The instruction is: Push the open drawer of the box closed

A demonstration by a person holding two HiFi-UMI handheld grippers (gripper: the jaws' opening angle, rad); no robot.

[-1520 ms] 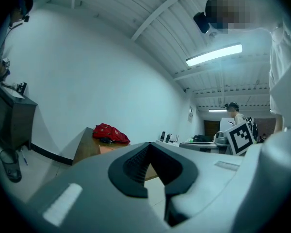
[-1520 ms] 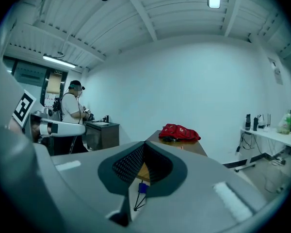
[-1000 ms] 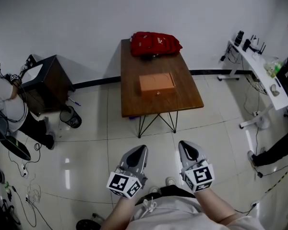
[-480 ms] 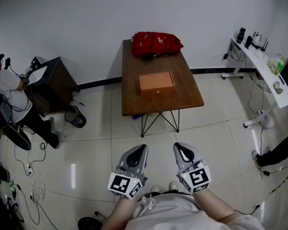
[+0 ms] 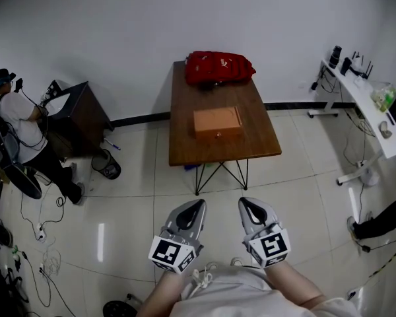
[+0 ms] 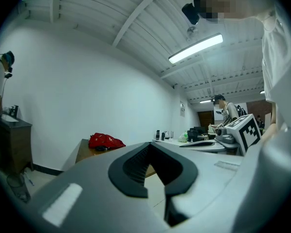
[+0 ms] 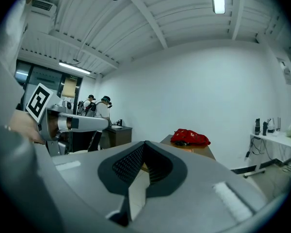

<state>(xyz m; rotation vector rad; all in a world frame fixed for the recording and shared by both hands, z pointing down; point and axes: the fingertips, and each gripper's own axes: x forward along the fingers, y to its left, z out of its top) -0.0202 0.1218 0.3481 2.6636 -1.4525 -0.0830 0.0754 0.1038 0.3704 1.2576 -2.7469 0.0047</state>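
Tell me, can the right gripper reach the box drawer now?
Probably not yet: the right gripper hangs near the person, and bare floor lies between it and the table holding the box. Nothing blocks the way.

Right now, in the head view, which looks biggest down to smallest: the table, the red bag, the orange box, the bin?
1. table
2. red bag, only slightly bigger than the box
3. orange box
4. bin, clearly the smallest

One wooden desk carries one orange box and one red bag. Around it: one dark cabinet, one bin, one white desk, and one person beside the cabinet. Two tongs: left tongs and right tongs.
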